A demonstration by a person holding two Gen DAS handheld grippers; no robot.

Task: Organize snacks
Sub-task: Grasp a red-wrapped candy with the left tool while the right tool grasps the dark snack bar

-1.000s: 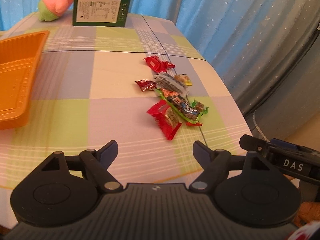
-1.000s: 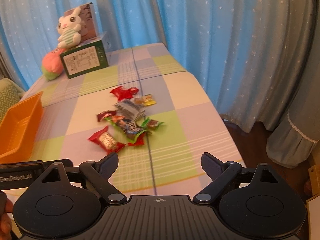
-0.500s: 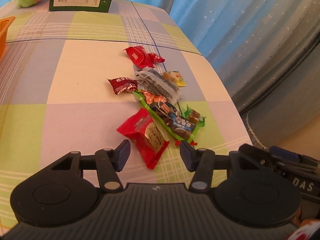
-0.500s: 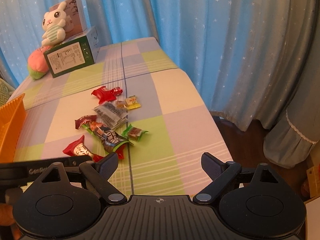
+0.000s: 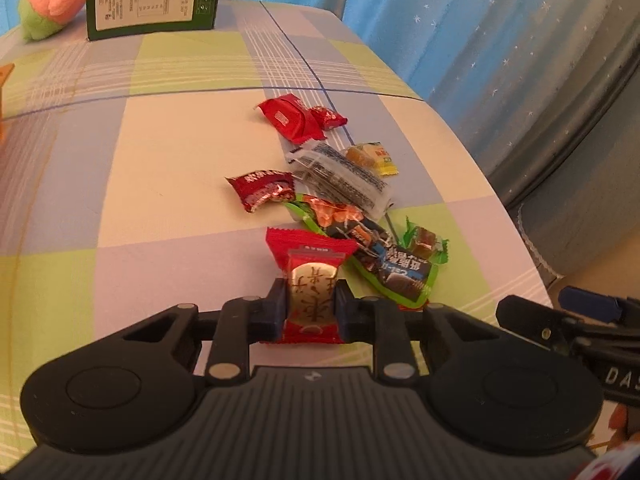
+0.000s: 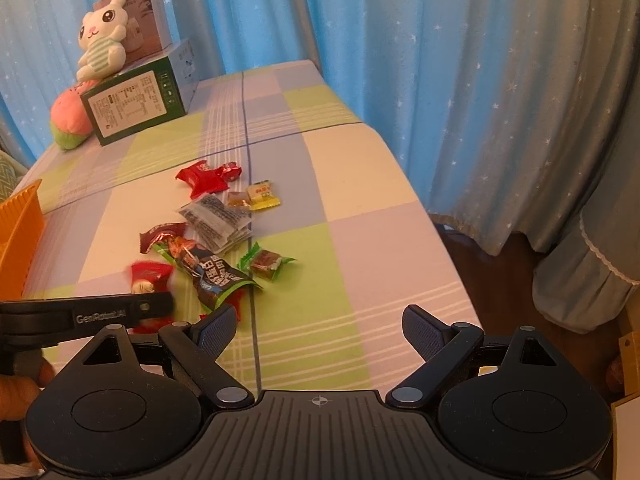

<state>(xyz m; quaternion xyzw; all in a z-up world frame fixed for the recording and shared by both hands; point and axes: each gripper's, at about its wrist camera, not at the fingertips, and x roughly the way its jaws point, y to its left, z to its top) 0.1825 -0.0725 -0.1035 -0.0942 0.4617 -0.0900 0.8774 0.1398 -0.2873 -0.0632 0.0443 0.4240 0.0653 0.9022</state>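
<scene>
My left gripper [image 5: 311, 304] is shut on a red snack packet [image 5: 310, 276] with a gold round label, at the near end of a heap of snacks on the checked tablecloth [image 5: 160, 152]. Beyond it lie a green-edged dark packet [image 5: 384, 264], a clear striped packet [image 5: 340, 178], a dark red packet [image 5: 262, 190], a red packet [image 5: 290, 120] and a yellow candy [image 5: 374, 156]. My right gripper [image 6: 316, 330] is open and empty, near the table's front edge, right of the heap. The red packet [image 6: 148, 276] looks blurred there beside the left gripper's finger [image 6: 120, 308].
An orange tray [image 6: 20, 236] sits at the table's left edge. A green box [image 6: 134, 106], a pink-green plush [image 6: 68, 120] and a white rabbit toy [image 6: 102, 38] stand at the far end. Blue curtains [image 6: 440, 80] hang beyond the right edge.
My left gripper moved forward to the heap and closed on the red gold-label packet. My right gripper stayed open and shifted slightly.
</scene>
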